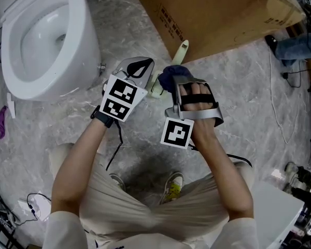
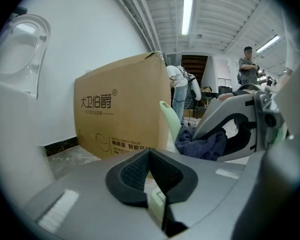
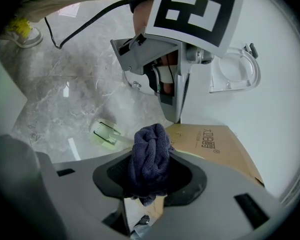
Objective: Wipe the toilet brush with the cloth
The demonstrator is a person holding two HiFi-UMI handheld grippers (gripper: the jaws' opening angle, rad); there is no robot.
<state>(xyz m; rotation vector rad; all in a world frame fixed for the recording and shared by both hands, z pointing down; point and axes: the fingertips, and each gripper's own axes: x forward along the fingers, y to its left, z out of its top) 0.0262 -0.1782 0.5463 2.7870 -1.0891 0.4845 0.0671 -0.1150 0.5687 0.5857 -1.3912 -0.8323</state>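
I pinch the seemingly light, rigid toilet brush [image 2: 167,118] in my left gripper [image 2: 152,176], with the soft cloth [image 3: 150,156] bunched in my right gripper [image 3: 150,186].

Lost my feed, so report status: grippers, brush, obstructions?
Left gripper shut on toilet brush. Right gripper shut on cloth, beside the handle. Cardboard box close behind.

Toilet [image 1: 46,40]: blocks left. Box [image 1: 212,14]: blocks ahead. Brush [image 1: 180,50]: fills gap between. Floor [image 1: 249,87]: open rightward, cable [image 1: 278,113] crossing.
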